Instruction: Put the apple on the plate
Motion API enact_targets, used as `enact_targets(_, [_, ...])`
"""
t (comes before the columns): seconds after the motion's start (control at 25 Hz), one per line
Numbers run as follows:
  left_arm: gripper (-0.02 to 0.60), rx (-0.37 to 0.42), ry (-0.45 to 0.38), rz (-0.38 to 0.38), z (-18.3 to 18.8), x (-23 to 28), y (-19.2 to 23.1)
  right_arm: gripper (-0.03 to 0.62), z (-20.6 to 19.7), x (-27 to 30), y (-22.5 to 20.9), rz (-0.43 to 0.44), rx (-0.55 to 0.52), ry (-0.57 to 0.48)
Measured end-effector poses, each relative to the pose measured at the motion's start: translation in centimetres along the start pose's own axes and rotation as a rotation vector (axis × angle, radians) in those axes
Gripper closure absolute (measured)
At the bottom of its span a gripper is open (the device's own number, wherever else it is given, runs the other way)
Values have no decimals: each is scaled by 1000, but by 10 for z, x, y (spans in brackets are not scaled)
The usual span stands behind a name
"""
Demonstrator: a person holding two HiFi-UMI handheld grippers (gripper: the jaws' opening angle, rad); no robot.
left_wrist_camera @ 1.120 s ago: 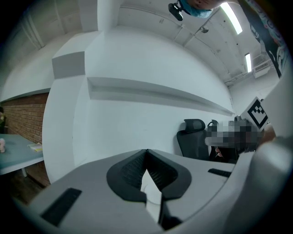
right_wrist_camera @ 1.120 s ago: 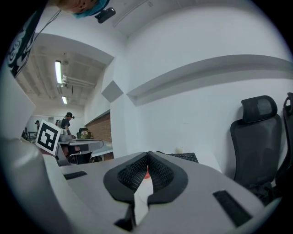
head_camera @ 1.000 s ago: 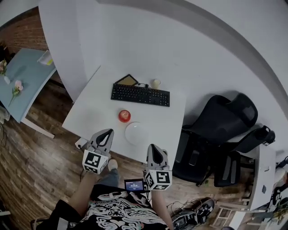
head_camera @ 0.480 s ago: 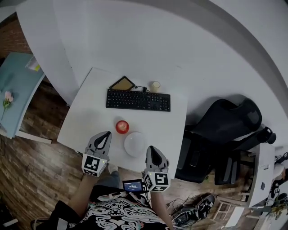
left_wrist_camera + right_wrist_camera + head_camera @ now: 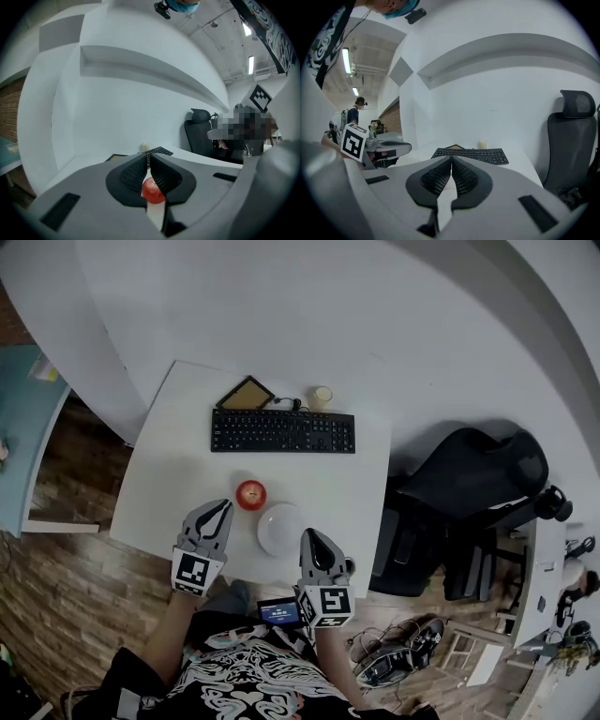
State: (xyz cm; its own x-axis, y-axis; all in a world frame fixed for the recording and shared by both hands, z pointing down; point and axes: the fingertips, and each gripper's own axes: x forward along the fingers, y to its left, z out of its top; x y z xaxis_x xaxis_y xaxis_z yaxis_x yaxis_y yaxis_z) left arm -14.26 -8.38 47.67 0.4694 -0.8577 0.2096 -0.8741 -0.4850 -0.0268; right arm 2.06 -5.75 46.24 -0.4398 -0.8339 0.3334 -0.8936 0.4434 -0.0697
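Note:
A red apple (image 5: pixel 250 494) rests on the white desk (image 5: pixel 178 465), just left of a white plate (image 5: pixel 280 528). My left gripper (image 5: pixel 221 509) hovers over the desk's near edge, a little left of and nearer than the apple, jaws shut and empty. In the left gripper view the apple (image 5: pixel 152 191) shows beyond the closed left gripper (image 5: pixel 149 161). My right gripper (image 5: pixel 310 538) sits at the plate's near right rim, shut with nothing in it. In the right gripper view the right gripper (image 5: pixel 451 161) has its pads pressed together.
A black keyboard (image 5: pixel 282 431) lies across the far part of the desk, with a tan pad (image 5: pixel 246 394) and a small pale cup (image 5: pixel 322 396) behind it. A black office chair (image 5: pixel 459 488) stands right of the desk. A light blue table (image 5: pixel 23 446) is at far left.
Both grippers have moved forward over the desk's near edge, closer to the apple and plate. The head view has shifted, so the desk sits lower and nearer. Jaws stayed shut.

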Motion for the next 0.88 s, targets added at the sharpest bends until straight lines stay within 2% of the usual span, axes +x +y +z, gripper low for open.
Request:
enact_targets(0.2, [566,-23,-16,-30,-10,12,0,565,-8,5,-2,-7,-5,27])
enact_targets(0.36, [566,-32,34,-44,-21,13,-1,565,-11,5,-4,-8,-15,34])
enact_targets(0.88, [551,-59,72,-90,-46,26,-15,565,-25,22,-12,28,-11,66])
